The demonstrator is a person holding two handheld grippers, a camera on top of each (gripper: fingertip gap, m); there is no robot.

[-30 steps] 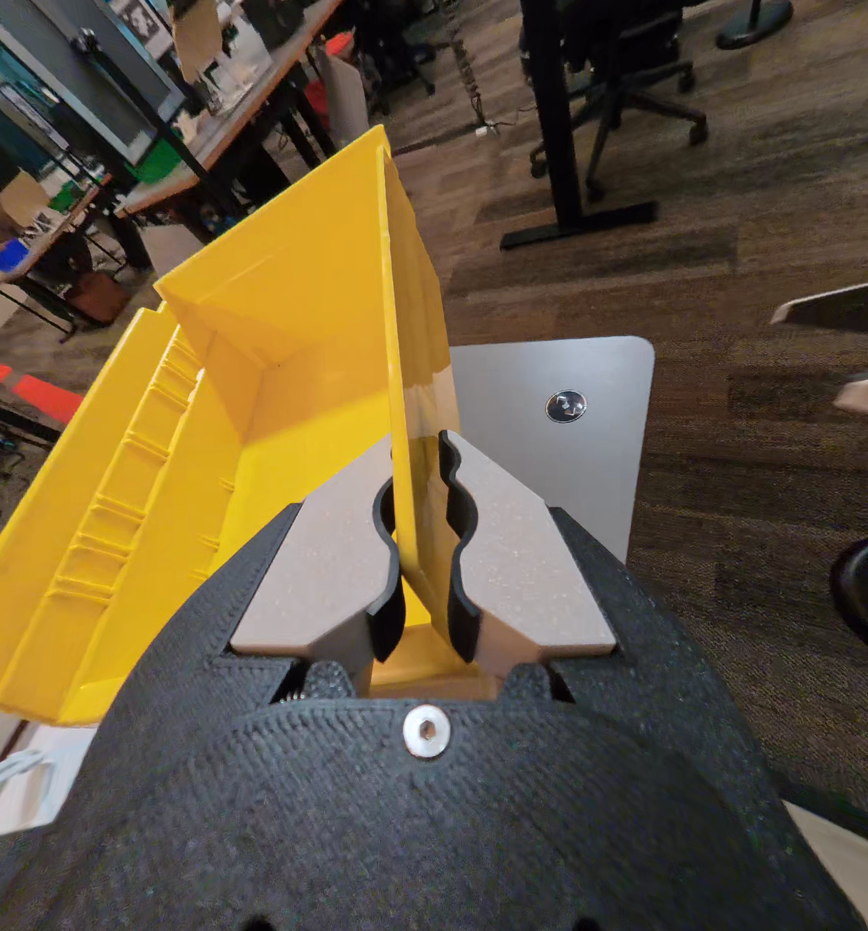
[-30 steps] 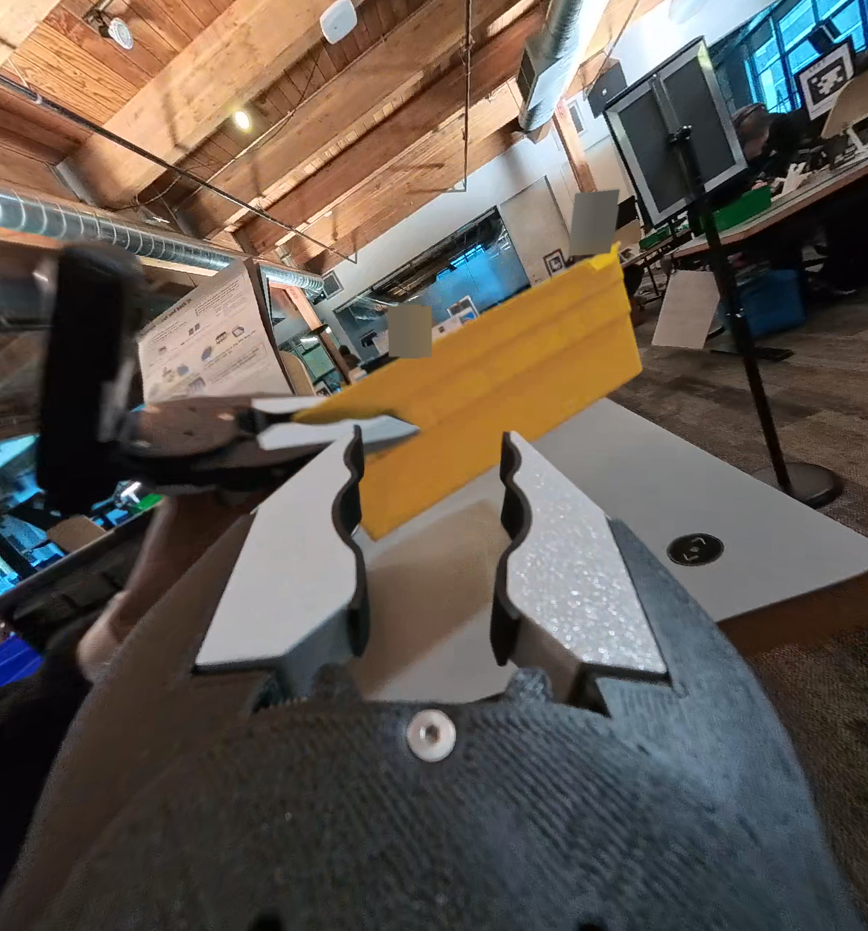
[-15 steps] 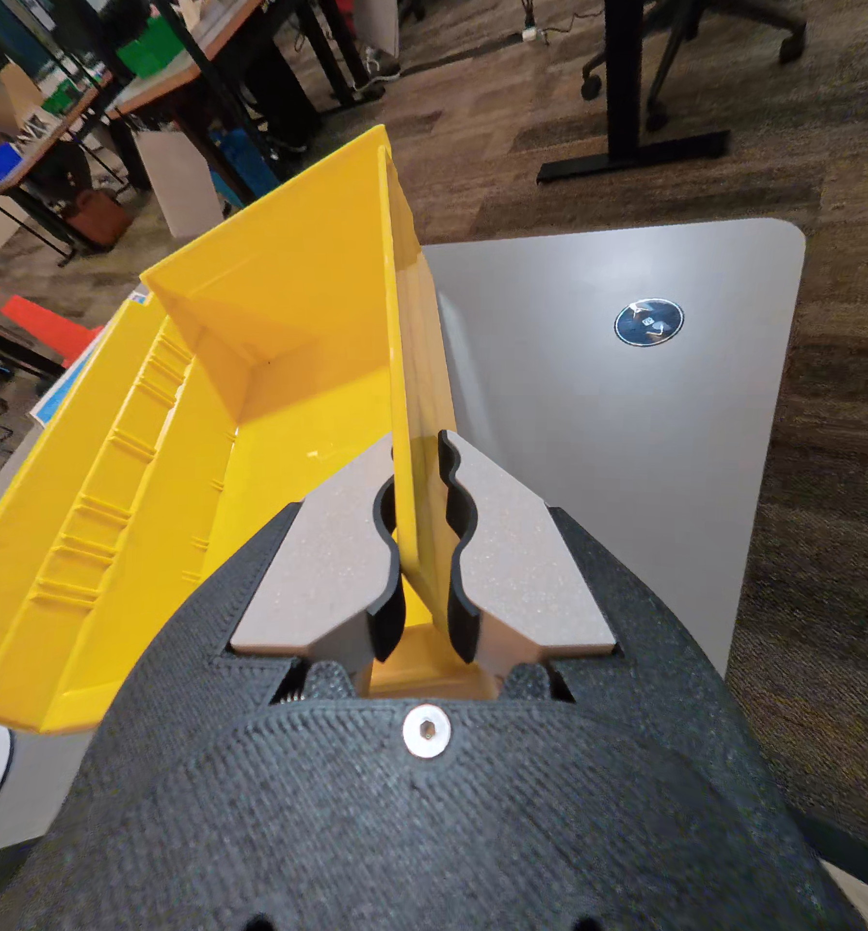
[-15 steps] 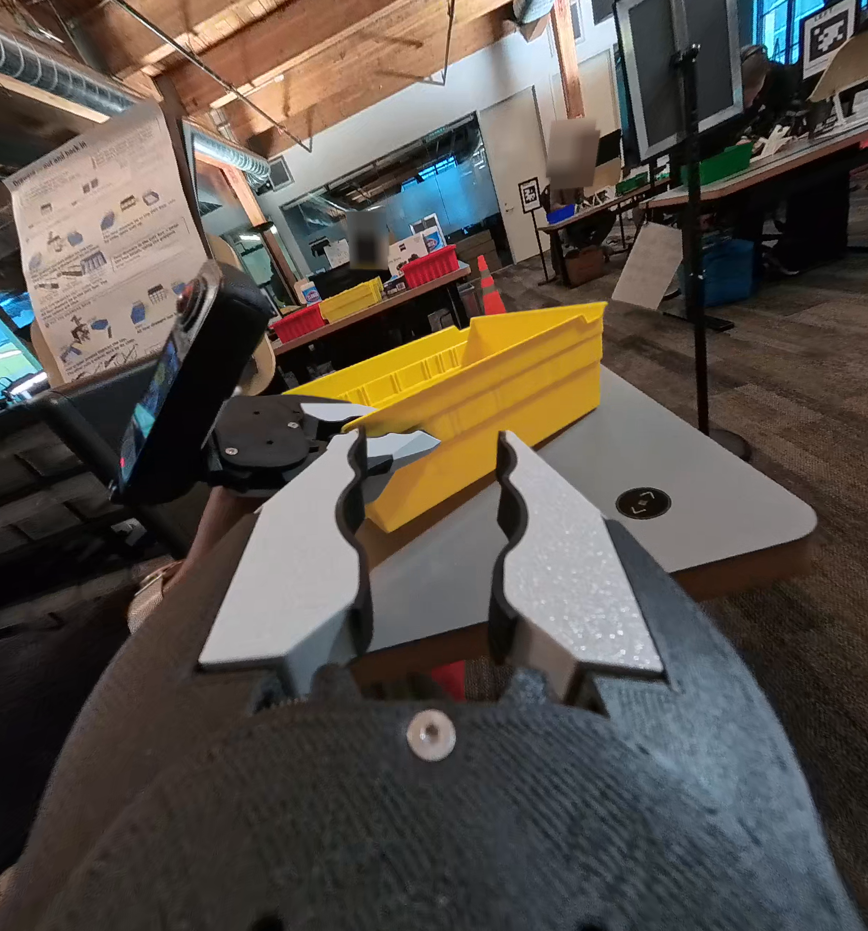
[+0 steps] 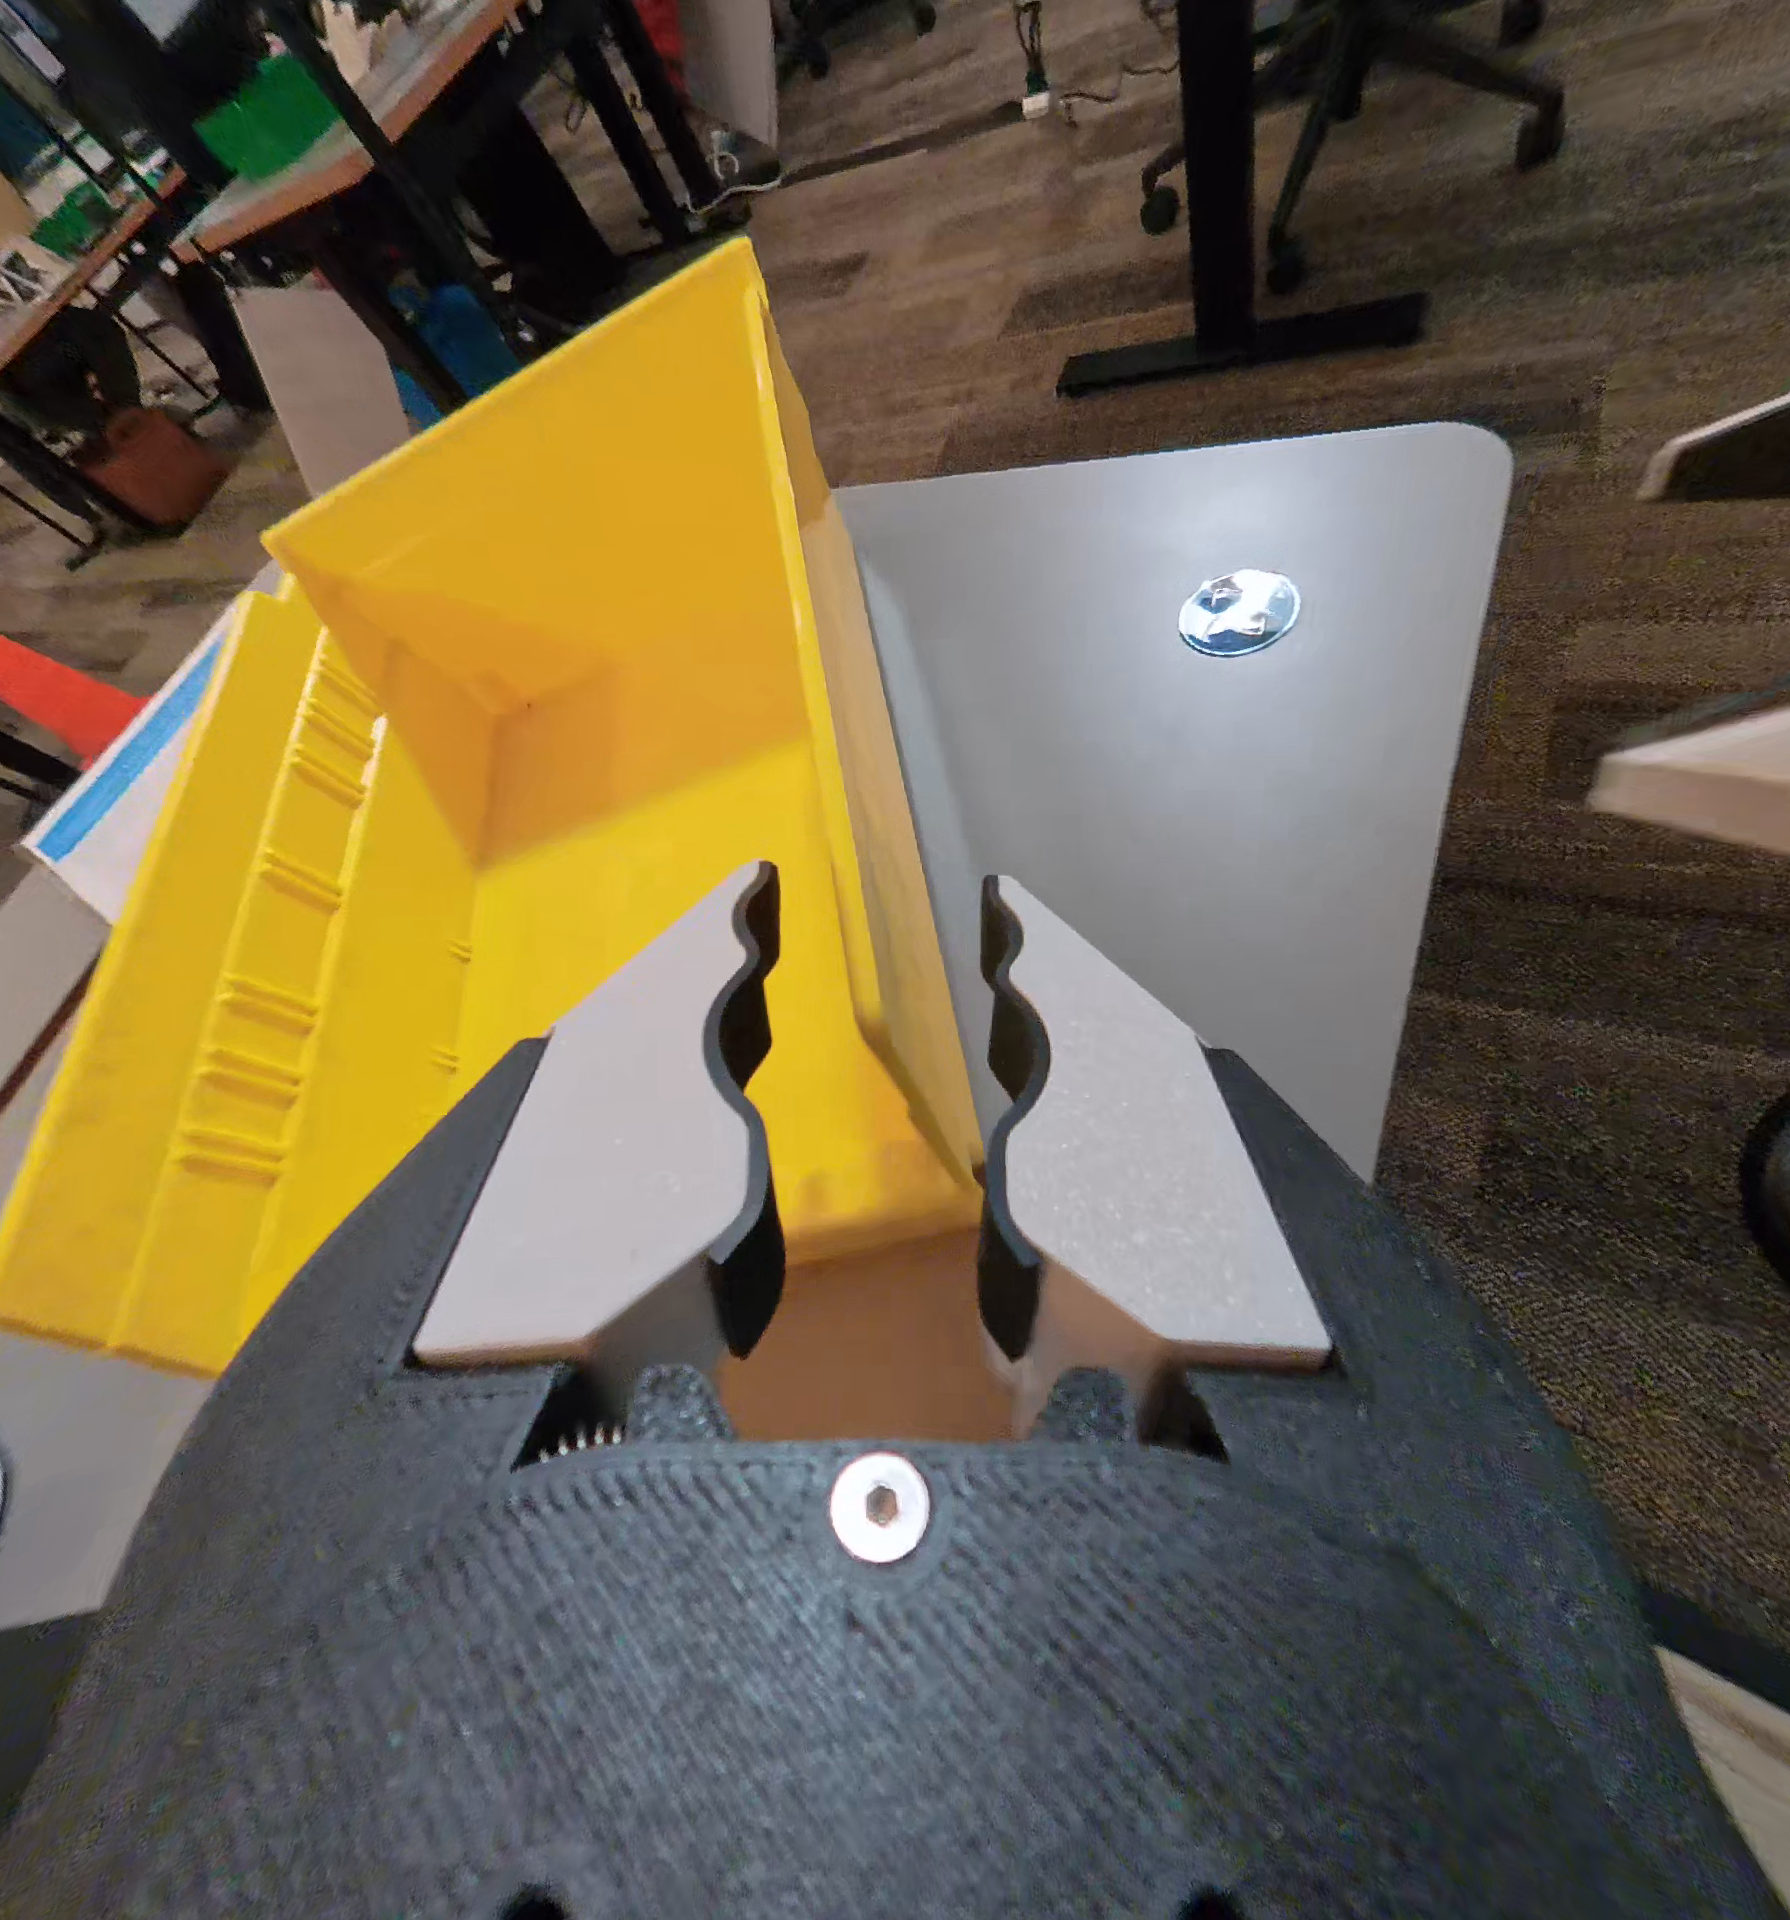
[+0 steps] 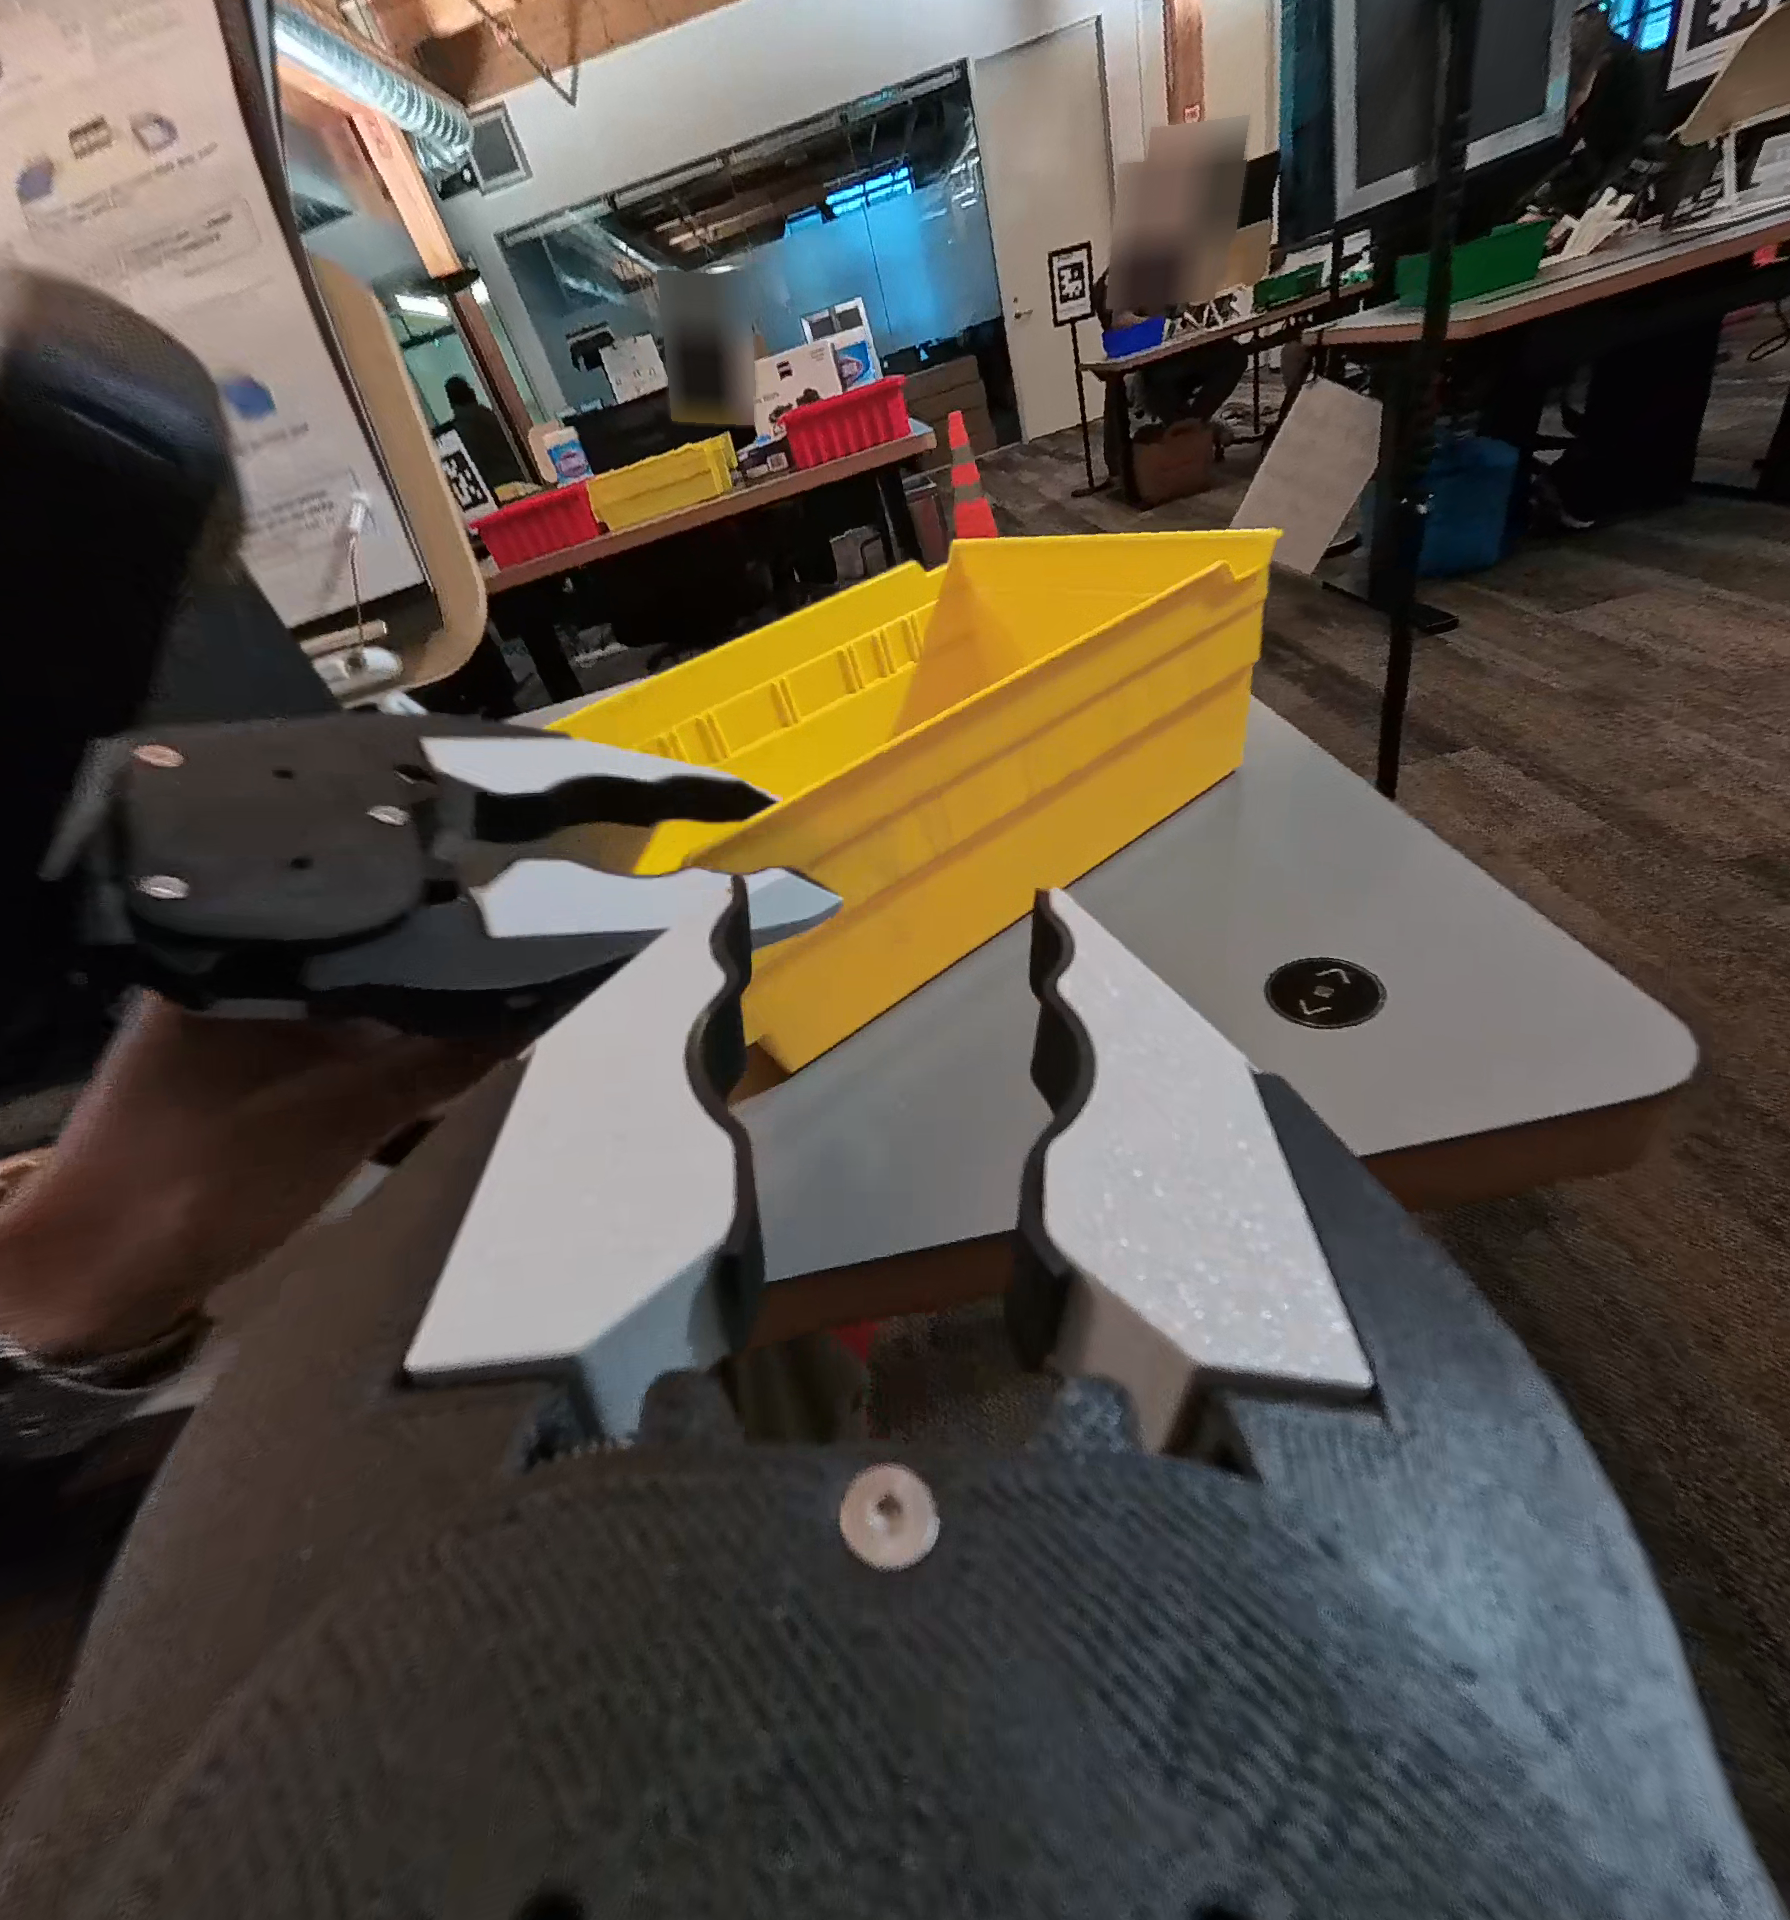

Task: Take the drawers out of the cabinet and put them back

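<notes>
Bright indoor light; fisheye edges; perhaps motion-blurred left margin

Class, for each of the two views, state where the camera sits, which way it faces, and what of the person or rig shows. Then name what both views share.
Left wrist view: on the left gripper, looking down along the open fingers at the yellow drawer on the grey table.
Right wrist view: on the open right gripper, facing level across the table; left gripper, hand show.
Shared: drawer, table, left gripper.

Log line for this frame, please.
left gripper: open, straddling yellow drawer wall | right gripper: open, empty | drawer: on grey table
</notes>
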